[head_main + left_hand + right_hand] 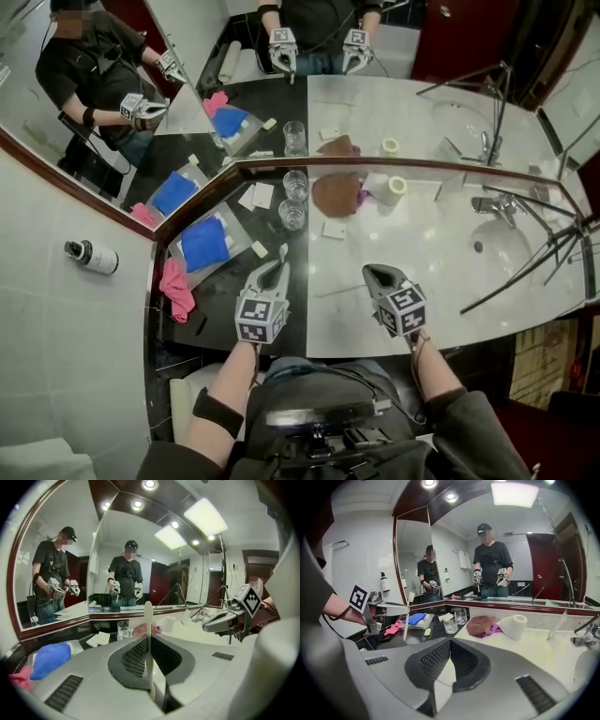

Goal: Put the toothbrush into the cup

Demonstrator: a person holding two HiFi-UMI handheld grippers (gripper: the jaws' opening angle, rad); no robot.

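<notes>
A white toothbrush [148, 620] stands upright between the jaws of my left gripper [149, 637], which is shut on its handle. In the head view this gripper [275, 270] hovers over the black counter, the brush head [282, 251] pointing toward the mirror. A clear glass cup [292, 215] stands ahead of it near the wall, apart from the brush; it also shows in both gripper views [123, 630] [450, 625]. A second glass [295, 185] stands just behind it. My right gripper [377, 273] is shut and holds nothing [450, 644], over the white counter.
A blue cloth [204, 244] lies on a tray at the left, a pink cloth [175, 286] beside it. A brown cloth [335, 192] and a paper roll [389, 188] sit by the mirror. The sink [502, 248], tap [492, 206] and tripod legs [539, 253] are at the right.
</notes>
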